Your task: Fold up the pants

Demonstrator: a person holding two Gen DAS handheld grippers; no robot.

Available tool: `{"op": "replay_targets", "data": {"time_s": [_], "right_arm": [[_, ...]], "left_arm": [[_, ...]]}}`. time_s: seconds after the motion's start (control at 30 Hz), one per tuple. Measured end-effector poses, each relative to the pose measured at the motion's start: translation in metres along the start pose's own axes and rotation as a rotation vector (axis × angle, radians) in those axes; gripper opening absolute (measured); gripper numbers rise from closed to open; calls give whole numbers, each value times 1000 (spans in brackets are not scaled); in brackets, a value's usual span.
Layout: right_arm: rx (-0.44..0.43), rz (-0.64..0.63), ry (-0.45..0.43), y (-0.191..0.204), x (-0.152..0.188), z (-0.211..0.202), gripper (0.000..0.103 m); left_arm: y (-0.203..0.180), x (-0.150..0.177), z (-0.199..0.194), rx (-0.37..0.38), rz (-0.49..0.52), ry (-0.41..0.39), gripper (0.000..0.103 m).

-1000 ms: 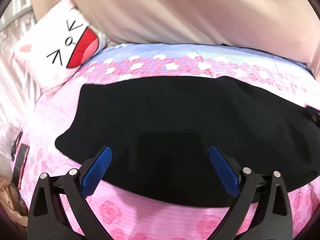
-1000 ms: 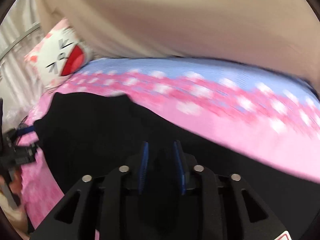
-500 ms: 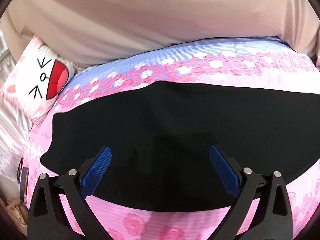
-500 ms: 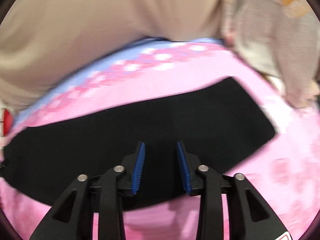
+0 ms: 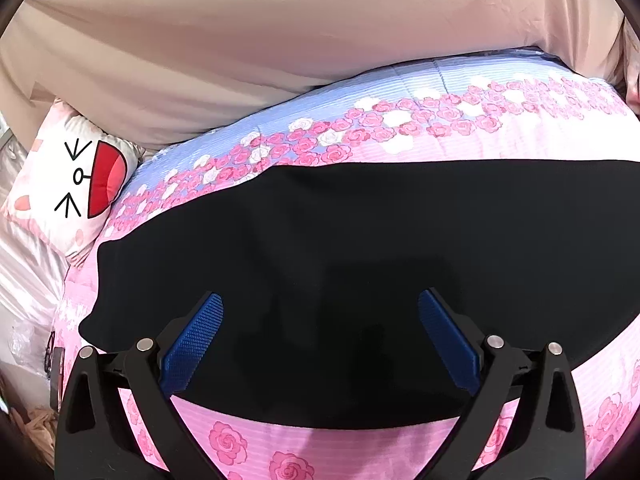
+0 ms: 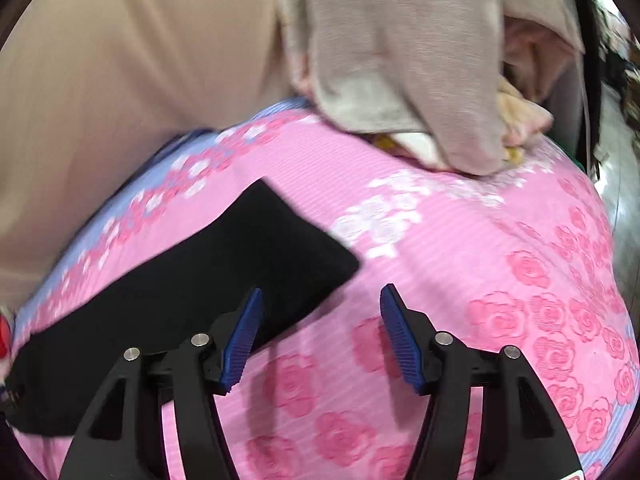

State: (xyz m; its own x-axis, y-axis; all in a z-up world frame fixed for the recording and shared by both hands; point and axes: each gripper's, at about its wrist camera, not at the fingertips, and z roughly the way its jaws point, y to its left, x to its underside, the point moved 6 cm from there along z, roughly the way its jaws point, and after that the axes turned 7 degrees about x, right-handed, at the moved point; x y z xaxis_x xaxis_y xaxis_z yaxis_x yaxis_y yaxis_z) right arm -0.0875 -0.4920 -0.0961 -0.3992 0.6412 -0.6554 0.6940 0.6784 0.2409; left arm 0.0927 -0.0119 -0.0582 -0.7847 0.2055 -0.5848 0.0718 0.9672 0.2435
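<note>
Where rose-printed bedding [image 5: 500, 136] ripples, matte black pants [image 5: 380, 248] lie flat.

Plenty of open pink bedspread [image 6: 460, 280] right of black pants [image 6: 192, 288], nothing in way there. Far right corner blocked by heap of grey clothes [image 6: 400, 60]. Far left, cat-face pillow [image 5: 76, 184] off bed edge. Beige curtain [image 5: 280, 40] closing off far side.

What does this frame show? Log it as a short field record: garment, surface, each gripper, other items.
garment: black pants lying flat, one end visible in right view
surface: pink rose-print bedspread
left gripper: jaws wide open over pants, holding nothing
right gripper: jaws just opening, nothing between
other items: cat-face pillow; grey clothes pile
</note>
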Motion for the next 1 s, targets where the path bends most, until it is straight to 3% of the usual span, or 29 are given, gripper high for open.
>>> {"op": "replay_targets", "data": {"time_s": [0.17, 0.27, 0.43, 0.47, 0.5, 0.53, 0.63, 0.73, 0.87, 1.0], "right_arm": [[-99, 102, 44, -16, -11, 15, 61], [-126, 123, 94, -15, -14, 31, 62], [-127, 103, 88, -1, -23, 43, 65], [-126, 88, 87, 3, -24, 46, 62], [-130, 76, 87, 7, -24, 47, 34], [-147, 62, 107, 13, -23, 51, 20], [-175, 65, 107, 31, -23, 45, 21], [-253, 23, 37, 71, -33, 10, 20], [-391, -110, -27, 156, -42, -46, 20], [-528, -294, -18, 255, -18, -85, 20]], "left_arm": [[12, 7, 8, -6, -27, 24, 96], [21, 13, 14, -15, -47, 38, 96], [39, 22, 23, -16, -89, 61, 96], [43, 24, 24, -15, -95, 64, 96], [46, 25, 25, -14, -103, 65, 96], [48, 26, 25, -13, -109, 65, 96], [61, 30, 25, -5, -134, 63, 96], [79, 31, 23, 2, -171, 49, 96], [102, 34, 21, 12, -217, 33, 96], [125, 40, 19, 21, -268, 20, 96]]}}
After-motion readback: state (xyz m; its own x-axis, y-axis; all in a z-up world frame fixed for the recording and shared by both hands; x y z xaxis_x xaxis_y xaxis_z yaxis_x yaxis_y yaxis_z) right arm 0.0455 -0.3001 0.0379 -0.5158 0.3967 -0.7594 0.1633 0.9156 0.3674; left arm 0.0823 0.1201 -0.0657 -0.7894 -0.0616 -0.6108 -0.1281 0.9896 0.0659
